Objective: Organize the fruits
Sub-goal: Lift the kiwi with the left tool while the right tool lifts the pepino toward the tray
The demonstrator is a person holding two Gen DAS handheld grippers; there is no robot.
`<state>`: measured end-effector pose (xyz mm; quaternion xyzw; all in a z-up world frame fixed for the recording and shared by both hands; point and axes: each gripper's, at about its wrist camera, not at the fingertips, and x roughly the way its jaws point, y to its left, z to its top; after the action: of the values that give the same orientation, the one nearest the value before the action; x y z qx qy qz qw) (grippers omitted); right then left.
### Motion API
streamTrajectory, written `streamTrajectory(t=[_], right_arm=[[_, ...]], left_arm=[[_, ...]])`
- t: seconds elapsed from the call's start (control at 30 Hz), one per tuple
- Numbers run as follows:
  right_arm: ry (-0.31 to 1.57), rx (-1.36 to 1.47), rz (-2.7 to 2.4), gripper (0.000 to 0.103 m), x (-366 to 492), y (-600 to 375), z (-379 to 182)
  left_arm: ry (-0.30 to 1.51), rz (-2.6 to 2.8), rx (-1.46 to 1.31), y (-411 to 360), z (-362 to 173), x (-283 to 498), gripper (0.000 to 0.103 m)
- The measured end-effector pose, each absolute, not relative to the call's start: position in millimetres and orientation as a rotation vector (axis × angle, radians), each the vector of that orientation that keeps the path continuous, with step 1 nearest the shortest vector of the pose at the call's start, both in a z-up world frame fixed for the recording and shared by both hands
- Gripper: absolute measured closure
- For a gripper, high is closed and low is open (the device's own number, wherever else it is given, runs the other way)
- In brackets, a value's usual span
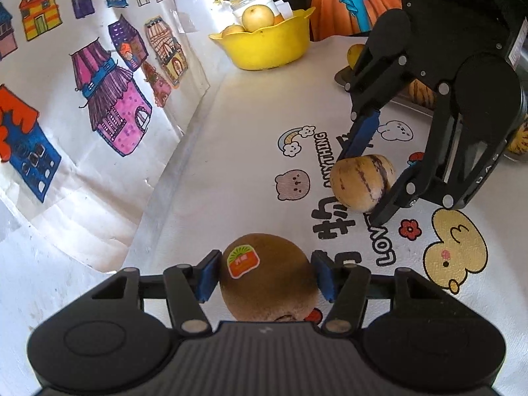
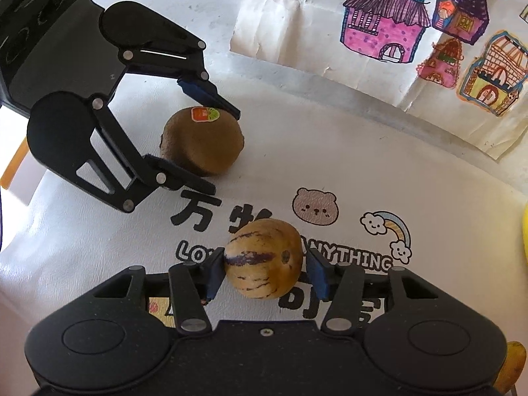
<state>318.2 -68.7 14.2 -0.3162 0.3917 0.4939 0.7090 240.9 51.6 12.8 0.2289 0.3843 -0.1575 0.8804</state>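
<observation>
Left wrist view: left gripper [image 1: 267, 275] brackets the kiwi [image 1: 268, 277] resting on the desk [image 1: 231, 165], pad contact unclear; right gripper [image 2: 264, 272] straddles the striped melon [image 2: 264, 259], one pad apart, likely freeing it.

A brown, fuzzy kiwi [image 1: 269, 277] with an orange-and-green sticker on top lies on the white printed tabletop [image 1: 231, 165]. Near it sits a pale yellow melon pear [image 1: 362, 182] streaked with purple stripes, resting over the black lettering. Farther back, a yellow scalloped bowl [image 1: 267, 46] stands on the tabletop, holding a pale round pear [image 1: 257, 17] and other yellow fruit.
</observation>
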Motion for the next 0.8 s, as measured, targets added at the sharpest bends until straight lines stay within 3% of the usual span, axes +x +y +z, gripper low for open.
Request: streamTrajectory(t=[0.7,0.8], right_arm=[[0.847,-0.601,1.051,0.053,312,-79,12],[0.858,-0.582,1.029,0.053,313,-78,12]], left_arm=[[0.814,-0.318,0.51,46,12,250,0.038],[0.807,-0.311,0.546,43,11,249,0.042]])
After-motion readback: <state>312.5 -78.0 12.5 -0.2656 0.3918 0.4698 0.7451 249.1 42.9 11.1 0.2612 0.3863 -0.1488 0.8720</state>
